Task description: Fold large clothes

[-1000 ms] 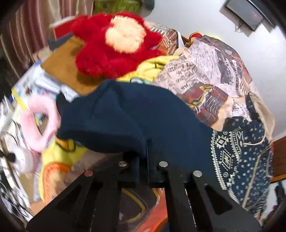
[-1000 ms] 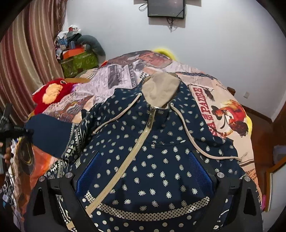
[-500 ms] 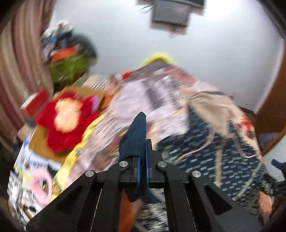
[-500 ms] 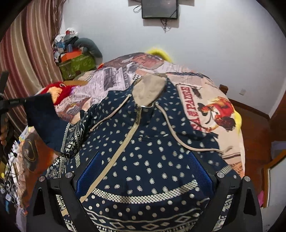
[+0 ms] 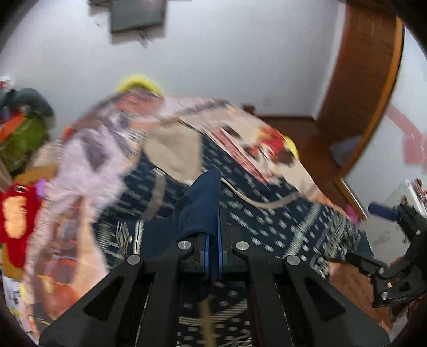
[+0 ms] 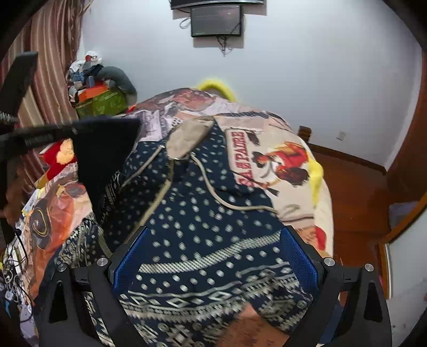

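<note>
The left claw is clamping a fold of plain navy cloth, the sleeve cuff of the hoodie, and its blue pads are pressing together on the fabric with no gap showing. From the right wrist view that same claw is reaching in from the left edge and holding the cuff up in the air above the bed, so the sleeve is hanging down from it toward the body of the garment. The right claw is standing wide open just over the lower part of the hoodie, its two blue pads well apart and gripping nothing, with the patterned hem lying between and beneath them. The hoodie is lying spread out front-up on the bed, navy with pale dots and a band of geometric trim near the hem; its tan-lined hood is pointing toward the far wall, and a tan zipper strip and drawstring are running down the chest. Under it a printed bedspread with a cowboy picture is covering the mattress. A red plush toy is sitting at the left side of the bed, and a dark screen is hanging on the white wall behind.
</note>
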